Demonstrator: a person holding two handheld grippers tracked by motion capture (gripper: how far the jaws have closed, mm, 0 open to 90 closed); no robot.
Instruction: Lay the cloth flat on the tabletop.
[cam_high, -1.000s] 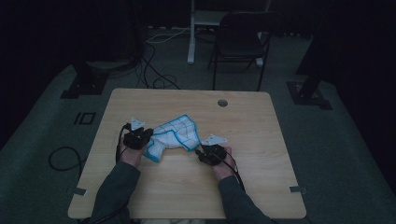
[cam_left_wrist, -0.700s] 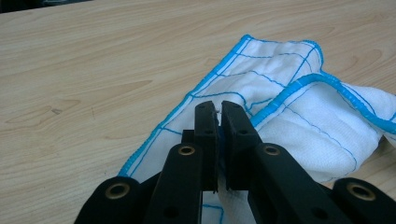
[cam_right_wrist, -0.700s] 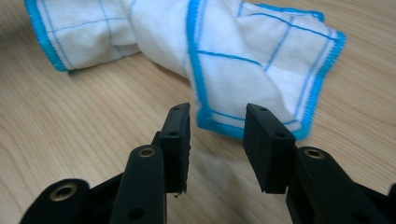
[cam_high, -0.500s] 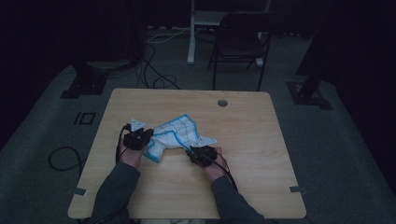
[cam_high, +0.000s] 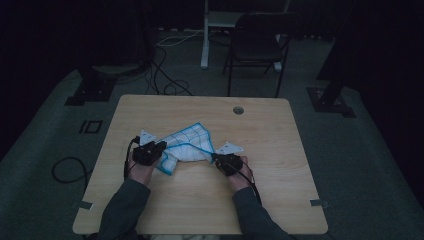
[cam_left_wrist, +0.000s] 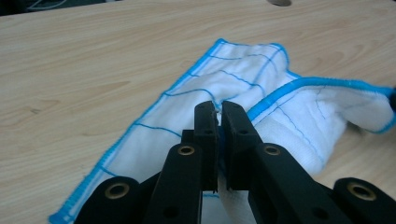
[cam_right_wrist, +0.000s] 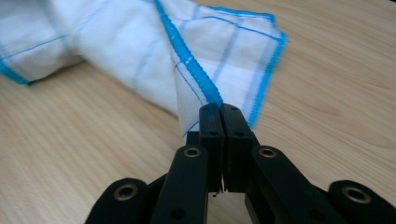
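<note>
A white cloth (cam_high: 187, 145) with blue grid lines and a blue hem lies rumpled on the wooden table (cam_high: 270, 135). My left gripper (cam_high: 161, 148) pinches its left end; in the left gripper view the jaws (cam_left_wrist: 219, 108) are shut on a fold of the cloth (cam_left_wrist: 243, 84). My right gripper (cam_high: 218, 159) holds the right corner. Its jaws have just been closing, and in the right gripper view they (cam_right_wrist: 219, 109) press together on the blue hem of the cloth (cam_right_wrist: 140, 51).
A round cable hole (cam_high: 238, 110) sits near the table's far edge. Beyond the table stand a dark chair (cam_high: 260, 45) and a white desk leg (cam_high: 205, 35), with cables (cam_high: 165, 80) on the floor. Black stand bases (cam_high: 85, 90) flank the table.
My right gripper slid left to the cloth's corner, closed on the hem and drew it out to the right. The left gripper kept its hold in place.
</note>
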